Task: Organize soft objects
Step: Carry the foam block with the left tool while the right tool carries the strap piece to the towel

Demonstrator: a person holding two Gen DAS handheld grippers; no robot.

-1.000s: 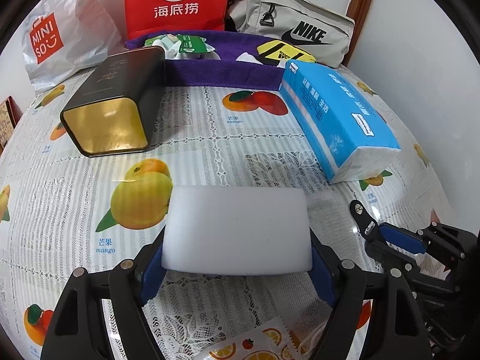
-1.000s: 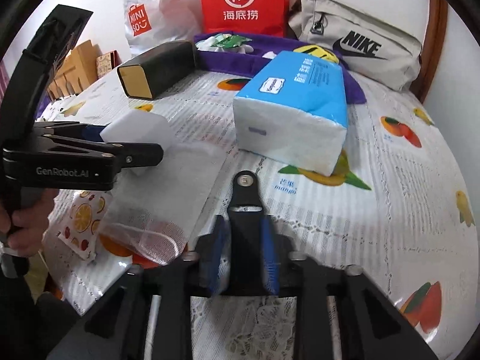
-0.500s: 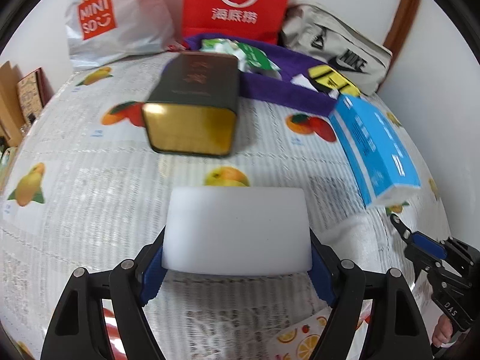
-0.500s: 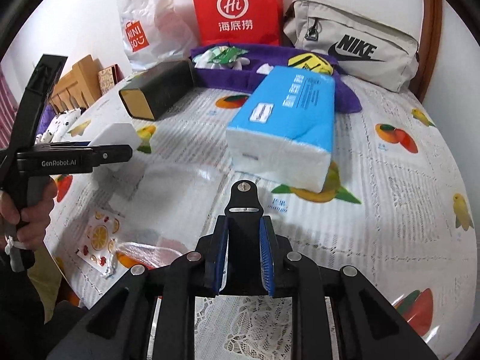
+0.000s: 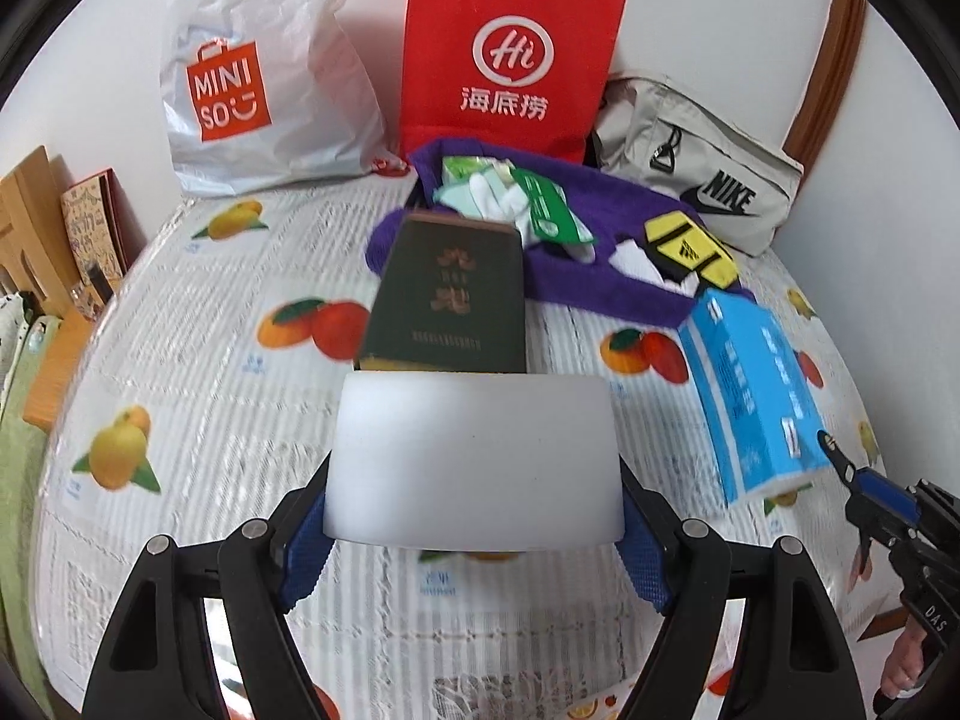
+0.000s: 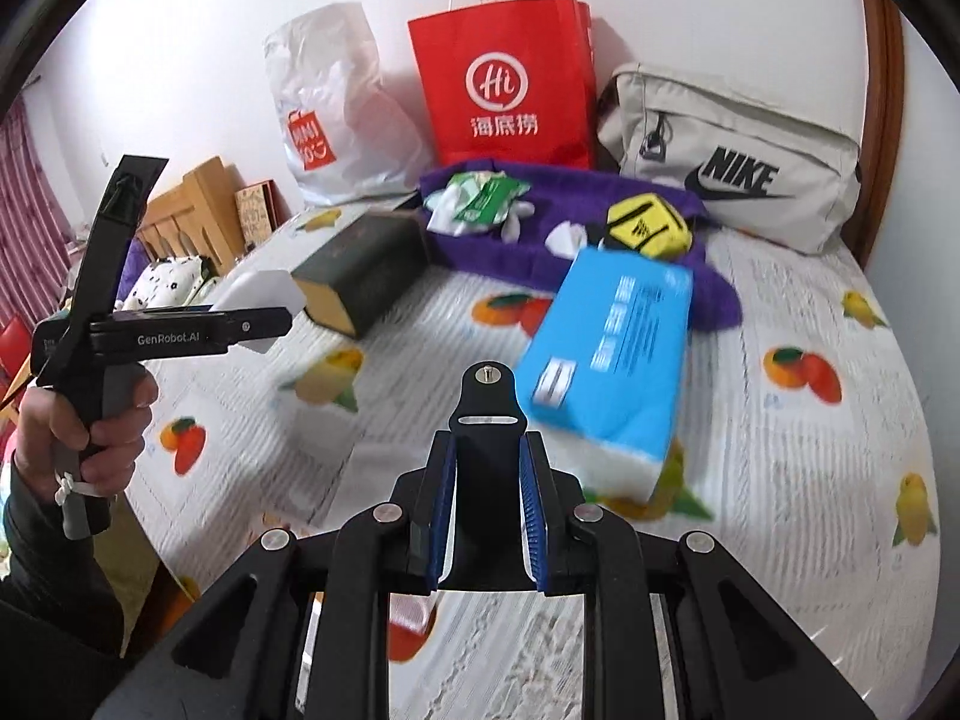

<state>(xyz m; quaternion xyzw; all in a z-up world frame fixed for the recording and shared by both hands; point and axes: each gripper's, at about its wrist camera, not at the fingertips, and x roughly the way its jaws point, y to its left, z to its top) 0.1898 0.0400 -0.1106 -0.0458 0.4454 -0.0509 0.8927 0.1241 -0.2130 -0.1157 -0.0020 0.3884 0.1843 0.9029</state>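
A table under a white lace-patterned cloth printed with fruit (image 5: 180,360) carries everything. At its back a red paper shopping bag (image 5: 510,54), a white plastic shopping bag (image 5: 258,78) and a beige fabric waist bag (image 5: 696,168) lean against the wall, seemingly parked out of the way. In front of them a purple towel (image 5: 600,276) lies spread with small soft items on it, so it probably serves as the collecting spot. A blue soft pack of tissues (image 6: 612,348) lies near the towel's edge, and a dark rectangular tin with a gold end (image 6: 360,270) rests on its side beside the towel.

The white foam sponge block (image 5: 474,456) is off the table, clamped between the pads of the left gripper (image 5: 474,516), just before the tin's gold end. The right gripper (image 6: 487,516) hangs idle above the cloth, fingers drawn together on nothing.
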